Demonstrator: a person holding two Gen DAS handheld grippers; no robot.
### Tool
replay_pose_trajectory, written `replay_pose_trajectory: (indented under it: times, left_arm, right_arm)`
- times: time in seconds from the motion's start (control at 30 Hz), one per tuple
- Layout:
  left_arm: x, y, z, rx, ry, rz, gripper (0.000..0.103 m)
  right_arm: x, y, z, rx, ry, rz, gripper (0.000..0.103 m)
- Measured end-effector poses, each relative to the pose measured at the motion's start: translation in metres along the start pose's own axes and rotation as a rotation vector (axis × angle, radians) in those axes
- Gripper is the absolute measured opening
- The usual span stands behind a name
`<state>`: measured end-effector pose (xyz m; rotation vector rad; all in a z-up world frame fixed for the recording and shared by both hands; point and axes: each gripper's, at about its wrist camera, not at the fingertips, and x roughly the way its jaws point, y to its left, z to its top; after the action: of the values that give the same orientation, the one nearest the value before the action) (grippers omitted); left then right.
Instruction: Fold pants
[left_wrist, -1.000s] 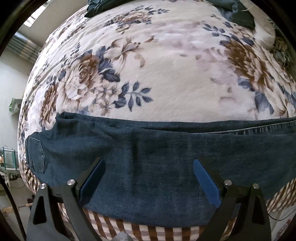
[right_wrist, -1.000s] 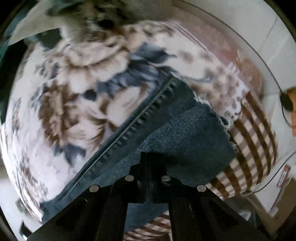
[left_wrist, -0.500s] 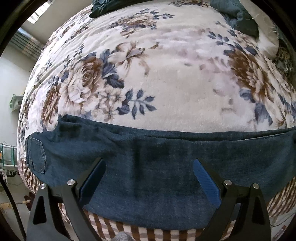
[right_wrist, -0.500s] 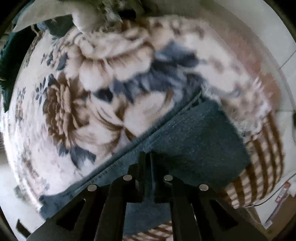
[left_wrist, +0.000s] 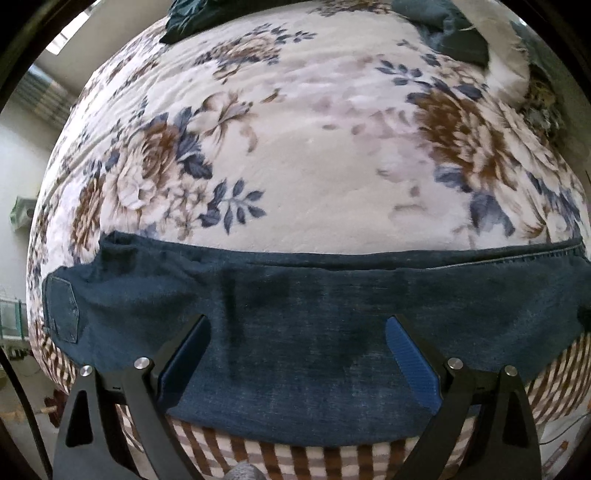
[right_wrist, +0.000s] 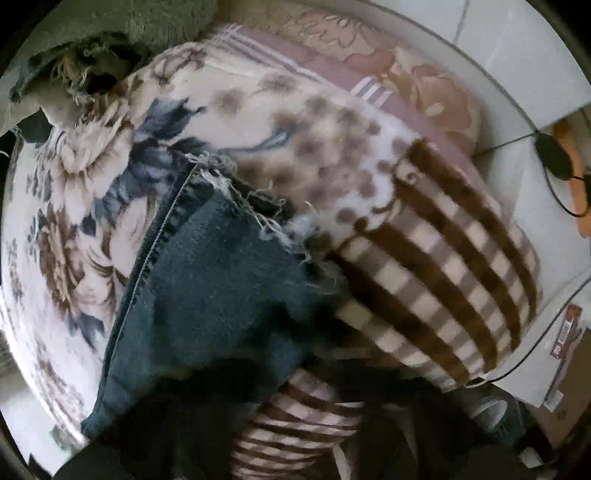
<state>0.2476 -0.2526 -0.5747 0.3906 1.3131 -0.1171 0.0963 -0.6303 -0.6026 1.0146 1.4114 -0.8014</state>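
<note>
Dark blue denim pants (left_wrist: 295, 317) lie in a long flat band across the near edge of a floral blanket (left_wrist: 314, 129), with a back pocket (left_wrist: 61, 310) at the far left. My left gripper (left_wrist: 297, 354) is open, its blue pads (left_wrist: 410, 365) spread over the middle of the pants, just above the cloth. In the right wrist view the frayed hem end of the pants (right_wrist: 207, 291) fills the lower left. My right gripper is a dark blur at the bottom of that view, and its jaws cannot be made out.
The blanket has a brown checked border (right_wrist: 436, 280) hanging over the bed edge. Dark folded clothes (left_wrist: 454, 33) lie at the far side of the bed. A white tiled floor (right_wrist: 517, 55) with a cable and a black plug (right_wrist: 554, 155) lies to the right.
The right wrist view has swung sharply and blurred; the shut fingers seen earlier on the hem are no longer clear. The left gripper has stayed open over the pants, shifting only slightly.
</note>
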Motion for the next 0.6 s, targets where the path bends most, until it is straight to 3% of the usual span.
replay_pose_trajectory:
  times: [0.1, 0.23, 0.27, 0.33, 0.37, 0.4, 0.5, 0.6]
  left_arm:
    - [-0.002, 0.000, -0.002, 0.018, -0.006, 0.016, 0.097]
    - [-0.001, 0.009, -0.003, 0.000, 0.012, 0.021, 0.097]
    - [-0.004, 0.013, -0.003, -0.002, 0.002, 0.029, 0.097]
    - [-0.011, 0.025, -0.005, -0.004, -0.029, 0.043, 0.097]
    - [-0.014, 0.034, -0.006, -0.009, -0.036, 0.049, 0.097]
    - [-0.016, 0.045, -0.007, -0.018, -0.036, 0.047, 0.097]
    - [-0.017, 0.096, -0.013, -0.079, -0.023, 0.045, 0.097]
    - [-0.014, 0.158, -0.023, -0.156, -0.002, 0.074, 0.097]
  right_arm:
    - [-0.023, -0.001, -0.009, -0.010, -0.125, -0.019, 0.003]
    - [-0.007, 0.000, -0.010, -0.064, 0.030, 0.021, 0.006]
    - [-0.012, 0.008, -0.015, -0.111, 0.033, 0.007, 0.012]
    - [-0.029, 0.034, -0.034, -0.238, 0.005, -0.025, 0.037]
    - [-0.041, 0.053, -0.051, -0.320, -0.019, -0.025, 0.060]
    - [-0.047, 0.067, -0.064, -0.374, -0.031, -0.011, 0.074]
    - [-0.055, 0.125, -0.118, -0.513, -0.005, 0.072, 0.076]
    - [-0.040, 0.195, -0.183, -0.591, 0.103, 0.157, 0.076]
